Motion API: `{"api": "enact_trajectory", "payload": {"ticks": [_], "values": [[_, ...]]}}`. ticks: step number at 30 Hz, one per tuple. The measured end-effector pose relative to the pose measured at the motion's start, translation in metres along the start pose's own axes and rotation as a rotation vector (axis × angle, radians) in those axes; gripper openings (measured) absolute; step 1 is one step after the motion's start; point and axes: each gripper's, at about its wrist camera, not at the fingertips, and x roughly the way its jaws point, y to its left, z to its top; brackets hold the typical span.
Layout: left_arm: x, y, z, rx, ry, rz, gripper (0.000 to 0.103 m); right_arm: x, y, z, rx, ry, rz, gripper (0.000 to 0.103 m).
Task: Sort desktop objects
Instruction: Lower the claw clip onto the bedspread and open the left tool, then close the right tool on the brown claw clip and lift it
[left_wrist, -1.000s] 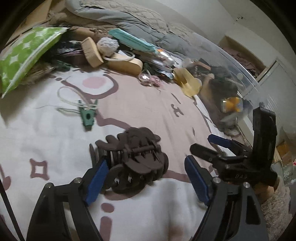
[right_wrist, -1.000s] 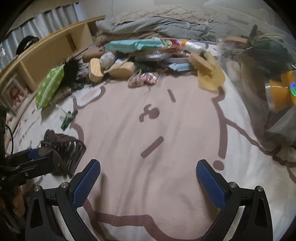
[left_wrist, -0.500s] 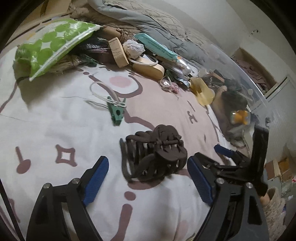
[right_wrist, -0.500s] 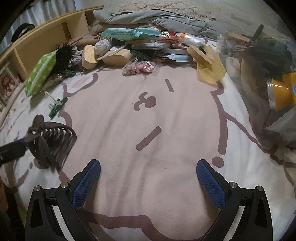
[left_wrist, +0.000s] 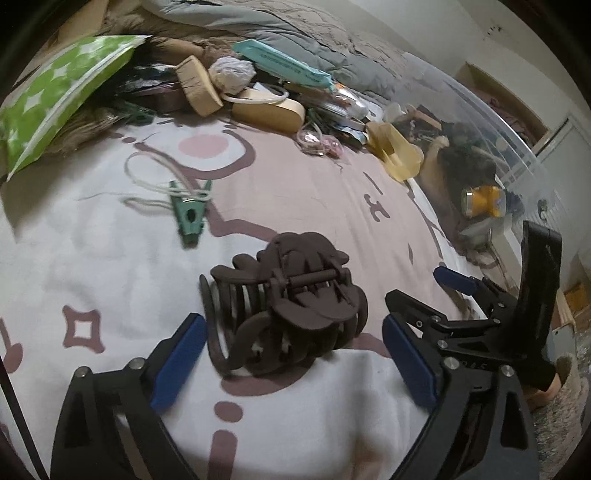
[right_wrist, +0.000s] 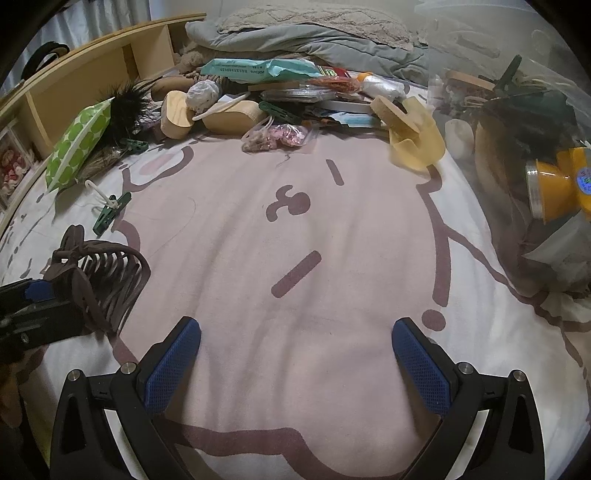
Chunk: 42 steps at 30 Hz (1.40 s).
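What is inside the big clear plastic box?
Inside the clear plastic box sit an orange jar, a green clip and dark, tangled things. The rest is blurred and covered, so I cannot tell.

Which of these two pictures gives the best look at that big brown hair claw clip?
The left wrist view: the brown hair claw clip lies whole and centred on the blanket, spring and teeth clear. The right wrist view catches it only at the left edge, side-on, partly behind the left gripper.
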Motion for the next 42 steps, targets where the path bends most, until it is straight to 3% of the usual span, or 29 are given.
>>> {"api": "enact_trajectory", "payload": {"ticks": [3,10,17,19,24,28,31,37,42], "values": [[0.003,-0.004,0.001,0.011,0.001,-0.014,0.097,0.0,-0.002,0.0,0.001,0.005,0.008,0.103],[0.01,-0.012,0.007,-0.002,0.003,-0.128,0.097,-0.001,-0.007,0.001,0.013,0.013,0.008,0.103],[0.017,-0.017,0.014,-0.06,0.016,-0.293,0.097,-0.005,-0.04,0.006,0.156,0.001,-0.018,0.103],[0.018,-0.021,0.013,-0.056,0.029,-0.308,0.097,-0.007,-0.041,0.006,0.158,-0.002,-0.015,0.103],[0.005,-0.024,0.014,-0.025,0.0,-0.251,0.097,-0.012,-0.036,0.003,0.136,-0.013,-0.031,0.103],[-0.018,-0.008,0.018,-0.061,-0.091,-0.175,0.097,-0.033,-0.043,-0.001,0.193,-0.083,0.0,0.103],[-0.034,0.015,0.021,-0.142,-0.168,-0.101,0.097,-0.045,-0.042,0.001,0.217,-0.137,0.064,0.103],[-0.041,0.076,0.022,-0.422,-0.191,-0.089,0.097,-0.052,0.003,0.004,0.074,-0.193,0.111,0.103],[-0.05,0.09,0.022,-0.447,-0.2,0.026,0.097,-0.041,0.04,0.0,0.044,-0.204,0.092,0.103]]}}
